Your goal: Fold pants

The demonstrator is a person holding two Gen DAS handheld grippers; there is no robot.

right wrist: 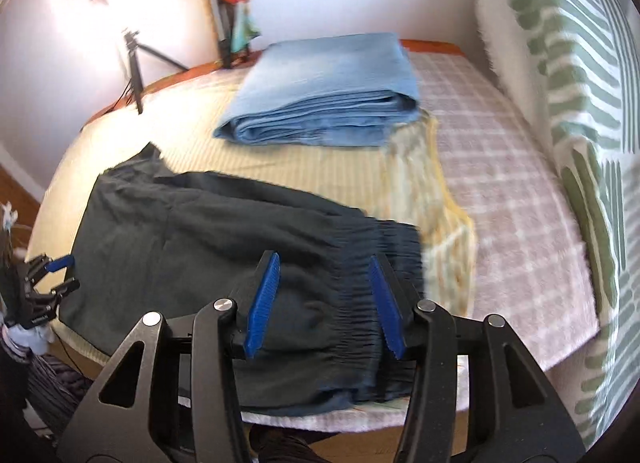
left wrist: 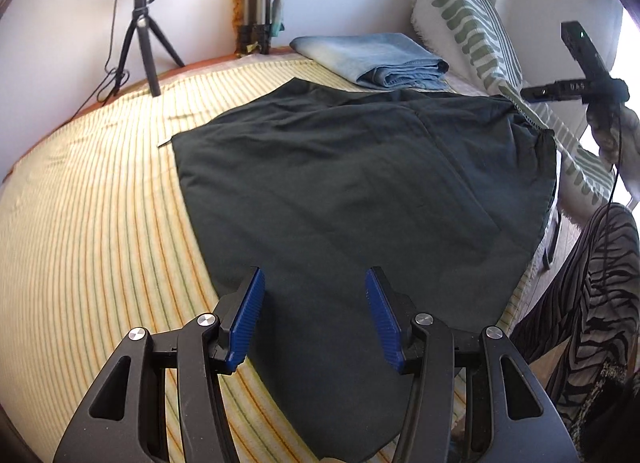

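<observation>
Both grippers, left gripper (left wrist: 314,317) and right gripper (right wrist: 324,301), tilt down over the dark pants (left wrist: 360,183), jaws spread.

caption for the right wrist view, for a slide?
Right gripper open above the elastic waistband of dark pants on the bed, folded blue jeans behind.

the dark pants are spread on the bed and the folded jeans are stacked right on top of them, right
Not quite. The dark pants are spread on the bed, but the folded jeans lie apart on the bed beyond them, with striped cover showing between. The right wrist view shows this.
</observation>
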